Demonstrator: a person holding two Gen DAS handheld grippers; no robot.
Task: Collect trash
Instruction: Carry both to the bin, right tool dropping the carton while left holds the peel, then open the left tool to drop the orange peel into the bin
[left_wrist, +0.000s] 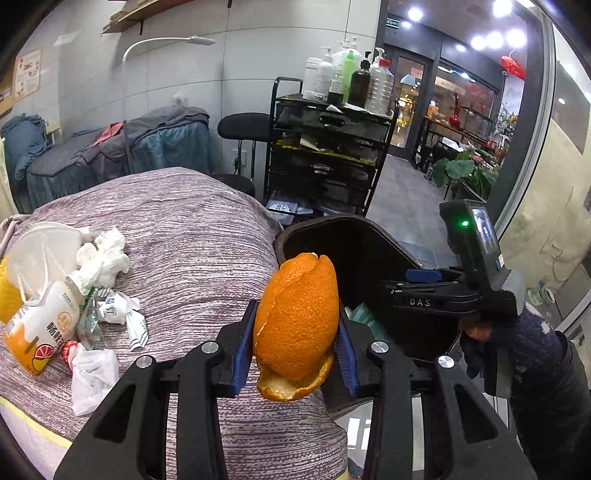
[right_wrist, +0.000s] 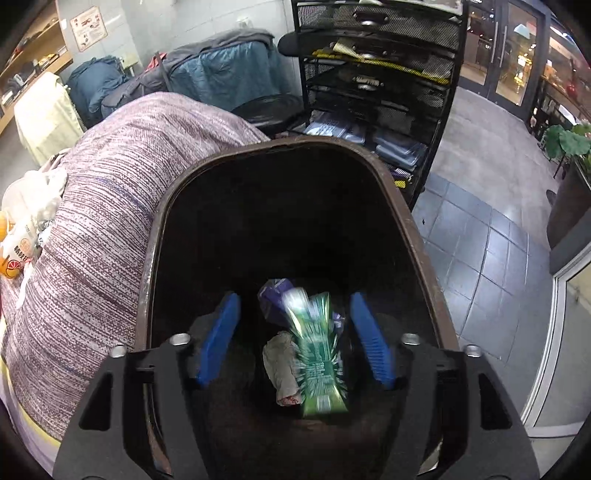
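Your right tool (right_wrist: 293, 336) hangs spread over the trash bin (right_wrist: 402, 221), blocking its open mouth. The bed (left_wrist: 192, 236) presses against the bin's left rim; the black drawer cart (left_wrist: 328, 147) stands behind it.

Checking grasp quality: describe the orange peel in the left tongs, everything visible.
The orange peel is one large curled piece, bright pebbled skin outside, pale pith at its lower torn edge. It stands roughly upright, pinched at its sides between the blue pads of the left tongs, top and bottom sticking out past them. It hangs above the striped bedding's edge, beside the dark bin. Nothing else touches it.
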